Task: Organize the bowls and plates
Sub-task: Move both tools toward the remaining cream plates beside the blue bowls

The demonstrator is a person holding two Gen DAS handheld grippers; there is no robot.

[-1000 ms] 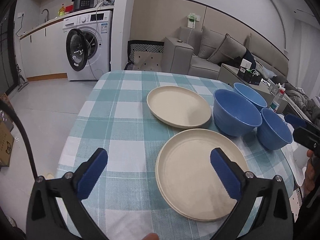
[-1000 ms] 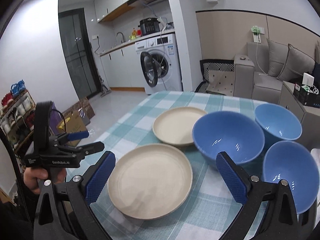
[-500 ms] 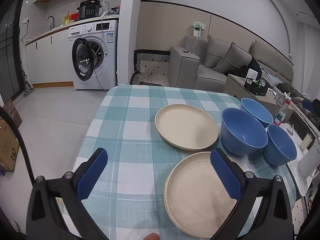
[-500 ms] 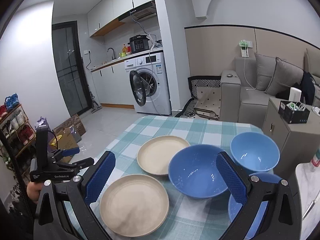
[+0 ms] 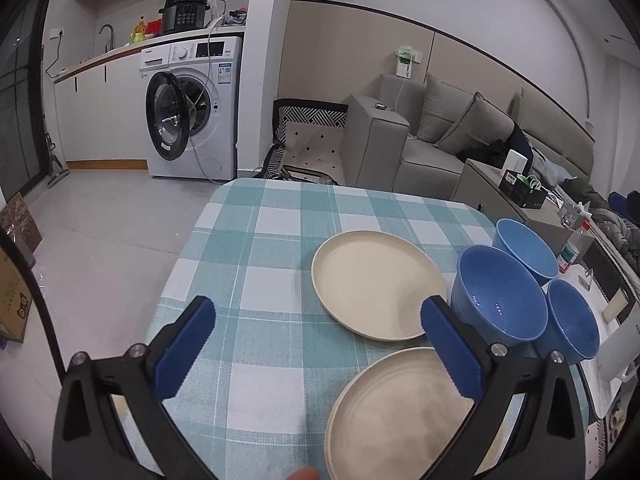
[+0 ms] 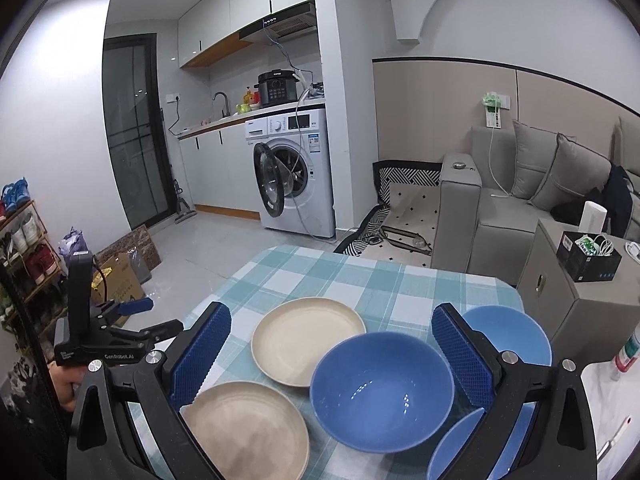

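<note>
Checked teal cloth covers the surface (image 5: 280, 240), and on it sit two cream plates and three blue bowls, none stacked. Taking the big bowl (image 6: 382, 390) as the marker: the far plate (image 6: 308, 338) lies just beside it toward the washing machine (image 6: 296, 176), the near plate (image 6: 244, 432) sits beside it toward the person, the second bowl (image 6: 516, 332) is behind it on the sofa side, and the third bowl (image 6: 456, 448) is close in front of it, partly hidden by a gripper finger.

Over the last second both cameras have pulled up and back. The dishes look smaller and lower in both views, and more of the kitchen and floor shows. The left gripper (image 5: 320, 344) has drifted away from the near plate, which now sits off under its right finger, not between the two. The right gripper (image 6: 332, 356) hangs above the big bowl. Both are spread wide and hold nothing.

To my eye this is a retreat, not an approach: nothing has been touched, so the sorting has yet to begin. Nesting the bowls and laying one plate on the other all remains to be done.
</note>
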